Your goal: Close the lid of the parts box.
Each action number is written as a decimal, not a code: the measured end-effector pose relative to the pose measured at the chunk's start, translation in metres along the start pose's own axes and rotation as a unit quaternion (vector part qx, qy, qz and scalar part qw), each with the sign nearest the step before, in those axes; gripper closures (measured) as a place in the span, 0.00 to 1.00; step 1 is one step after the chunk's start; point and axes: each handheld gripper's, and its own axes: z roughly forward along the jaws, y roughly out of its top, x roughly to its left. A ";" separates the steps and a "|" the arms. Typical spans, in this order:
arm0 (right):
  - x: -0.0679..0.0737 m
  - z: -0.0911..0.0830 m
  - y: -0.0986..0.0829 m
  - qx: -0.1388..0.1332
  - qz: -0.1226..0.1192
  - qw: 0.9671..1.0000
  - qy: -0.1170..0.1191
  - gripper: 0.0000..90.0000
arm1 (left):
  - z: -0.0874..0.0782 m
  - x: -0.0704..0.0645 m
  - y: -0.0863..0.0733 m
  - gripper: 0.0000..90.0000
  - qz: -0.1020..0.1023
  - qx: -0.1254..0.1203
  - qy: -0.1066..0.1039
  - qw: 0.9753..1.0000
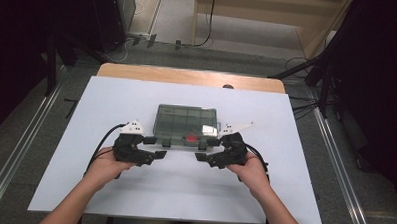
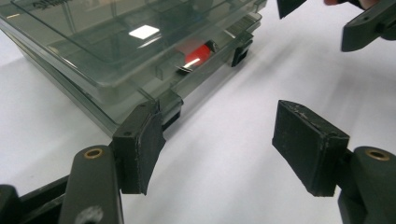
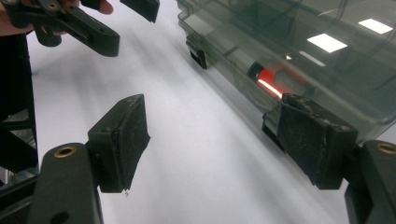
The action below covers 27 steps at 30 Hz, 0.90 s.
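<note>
A smoky, see-through compartment box point(image 1: 186, 124) with its lid down is seen lying flat on the white sheet point(image 1: 133, 190) that covers the table, and every place here is told from that box. Along its near edge two dark latches are fitted, one toward each end; the left latch point(image 2: 241, 52) and the right latch point(image 3: 198, 55) are both seen folded against the front wall. Inside the box, behind the front wall and nearer the right latch, a red item point(image 1: 191, 139) is made out through the plastic; what it is cannot be told. The left gripper point(image 1: 155, 147) is held at the box's near left corner with its jaws spread wide and nothing between them; in the left gripper view one pad point(image 2: 142, 144) is pressed up against that corner, or is just beside it, while the other pad stands clear over the bare sheet in front of the box. The right gripper point(image 1: 207, 149) is held at the near right corner, likewise spread apart and empty, with one pad point(image 3: 314, 137) close against the front wall below the red item and the other out over the sheet.
</note>
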 end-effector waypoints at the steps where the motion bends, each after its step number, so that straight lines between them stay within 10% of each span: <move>1: 0.000 0.000 -0.001 0.001 0.000 1.000 0.002 0.30 | -0.001 0.000 -0.002 0.36 0.001 -0.001 -0.001 1.000; 27: 0.001 -0.024 -0.037 -0.001 -0.001 1.000 -0.018 0.27 | -0.029 -0.004 -0.035 0.36 0.015 0.008 0.019 1.000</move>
